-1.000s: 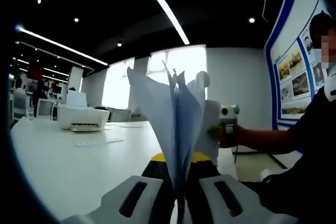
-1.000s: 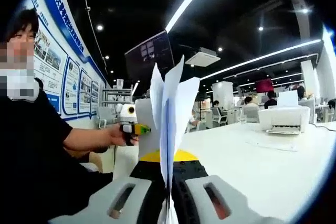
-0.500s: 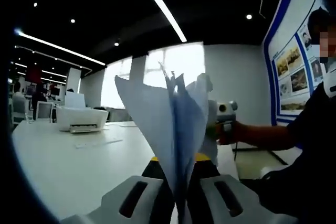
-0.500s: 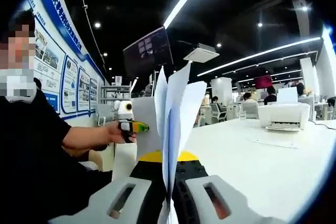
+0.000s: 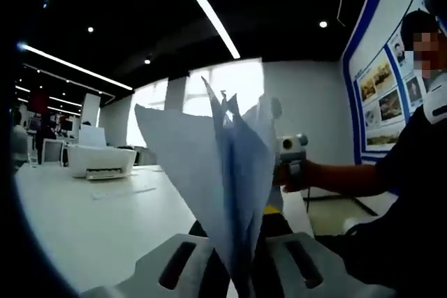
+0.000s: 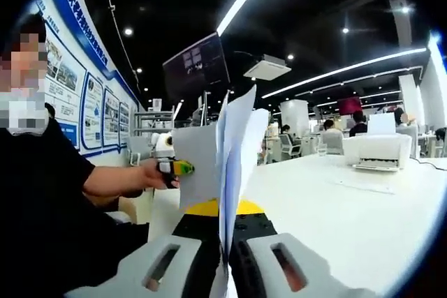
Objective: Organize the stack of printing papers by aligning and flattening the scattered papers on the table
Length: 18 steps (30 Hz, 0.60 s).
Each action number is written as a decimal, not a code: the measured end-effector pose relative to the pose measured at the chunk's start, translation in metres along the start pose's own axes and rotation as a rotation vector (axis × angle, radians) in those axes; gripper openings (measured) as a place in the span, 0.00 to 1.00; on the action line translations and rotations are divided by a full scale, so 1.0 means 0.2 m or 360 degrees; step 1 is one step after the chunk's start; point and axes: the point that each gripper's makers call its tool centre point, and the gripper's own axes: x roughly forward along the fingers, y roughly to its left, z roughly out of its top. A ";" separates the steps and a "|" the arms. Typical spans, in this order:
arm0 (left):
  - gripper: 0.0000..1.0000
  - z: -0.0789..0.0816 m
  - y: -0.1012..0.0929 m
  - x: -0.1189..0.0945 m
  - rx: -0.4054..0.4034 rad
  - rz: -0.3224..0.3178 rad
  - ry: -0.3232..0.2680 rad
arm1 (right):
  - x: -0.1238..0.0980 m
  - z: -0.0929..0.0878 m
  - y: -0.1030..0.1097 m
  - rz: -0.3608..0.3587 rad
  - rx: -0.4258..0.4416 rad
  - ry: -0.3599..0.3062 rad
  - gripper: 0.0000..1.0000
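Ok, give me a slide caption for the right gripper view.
The right gripper clamps an upright sheaf of printing papers above the white table, printer beyond.

One paper stack [image 5: 230, 172], one printer [image 5: 98, 160], one white table [image 5: 98, 228], two grippers [image 5: 234, 280] [image 6: 225, 270], one wall screen [image 6: 195, 68].

No readable text anywhere. Wall display board [image 6: 84, 109] beside me carries blue header with large characters, too blurred and bent by lens to make out; its panels [image 5: 380, 95] show photos and small print, illegible. Hanging screen [image 6: 195, 68] shows faint light blocks, nothing legible. Printer [image 6: 380, 151] on table [image 6: 349, 207] bears no label I can read. Papers [image 6: 234, 158] between my jaws look blank on visible faces.
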 end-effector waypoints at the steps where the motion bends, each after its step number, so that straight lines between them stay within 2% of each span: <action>1: 0.05 0.01 0.00 0.00 -0.0007 0.0000 0.0003 | 0.00 0.00 -0.01 -0.0002 0.0000 0.0003 0.00; 3: 0.05 0.02 0.00 0.00 0.0000 0.0012 0.0006 | -0.01 0.00 -0.01 0.0000 0.0012 0.0004 0.00; 5: 0.05 0.04 -0.01 0.00 0.0013 0.0013 0.0011 | -0.02 0.01 -0.02 -0.0025 0.0012 0.0006 0.08; 6: 0.05 0.04 -0.01 0.00 0.0019 0.0013 0.0015 | -0.02 0.01 -0.03 -0.0034 0.0011 0.0006 0.16; 8: 0.05 0.07 -0.02 -0.01 0.0042 0.0013 0.0044 | -0.06 0.04 -0.08 -0.0127 -0.0047 0.0035 0.25; 11: 0.05 0.10 -0.02 -0.01 0.0059 0.0017 0.0091 | -0.13 0.12 -0.18 -0.0305 -0.0143 0.0072 0.32; 12: 0.05 0.10 -0.02 -0.01 0.0058 0.0019 0.0098 | -0.13 0.14 -0.19 -0.0318 -0.0156 0.0069 0.36; 15: 0.05 0.12 -0.05 -0.01 0.0071 0.0021 0.0189 | -0.16 0.23 -0.21 -0.0377 -0.0346 0.0187 0.46; 18: 0.05 0.18 -0.07 0.00 0.0082 0.0002 0.0214 | -0.15 0.28 -0.21 -0.0357 -0.0524 0.0387 0.47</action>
